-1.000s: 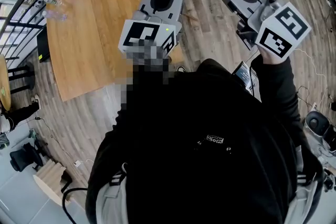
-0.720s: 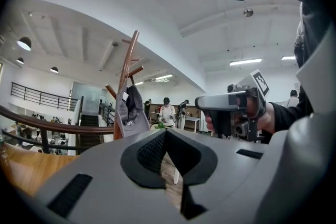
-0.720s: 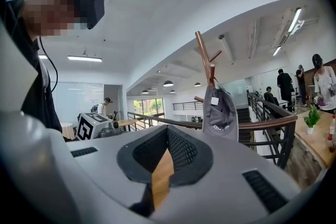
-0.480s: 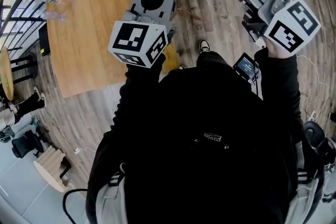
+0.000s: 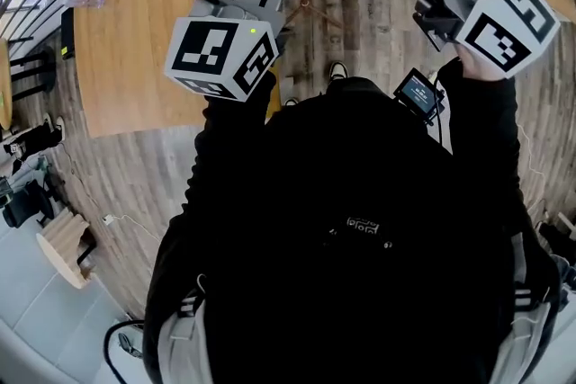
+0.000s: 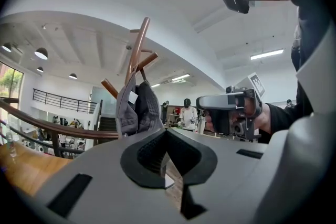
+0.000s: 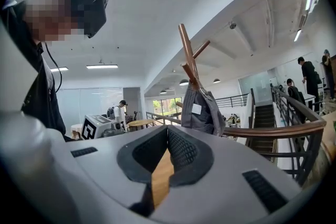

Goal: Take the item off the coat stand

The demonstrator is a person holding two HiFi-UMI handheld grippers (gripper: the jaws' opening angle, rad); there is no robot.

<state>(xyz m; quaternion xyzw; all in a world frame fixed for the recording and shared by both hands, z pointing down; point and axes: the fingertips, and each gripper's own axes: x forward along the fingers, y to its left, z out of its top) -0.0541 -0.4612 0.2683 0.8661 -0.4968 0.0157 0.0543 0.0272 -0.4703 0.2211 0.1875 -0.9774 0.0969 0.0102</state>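
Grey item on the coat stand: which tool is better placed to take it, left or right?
Left, slightly. The grey item hangs almost in line with the left tool; in the right gripper view it sits further aside of the right tool. Both tools are shut and touch nothing.

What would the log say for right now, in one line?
left gripper: shut, empty | right gripper: shut, empty | grey fabric item: hanging on coat stand

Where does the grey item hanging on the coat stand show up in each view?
Head view: cannot be made out.
Left gripper view: grey item hangs left of centre, at mid-height.
Right gripper view: it hangs right of centre, at mid-height.
Shared landmark: the wooden coat stand, in both gripper views.
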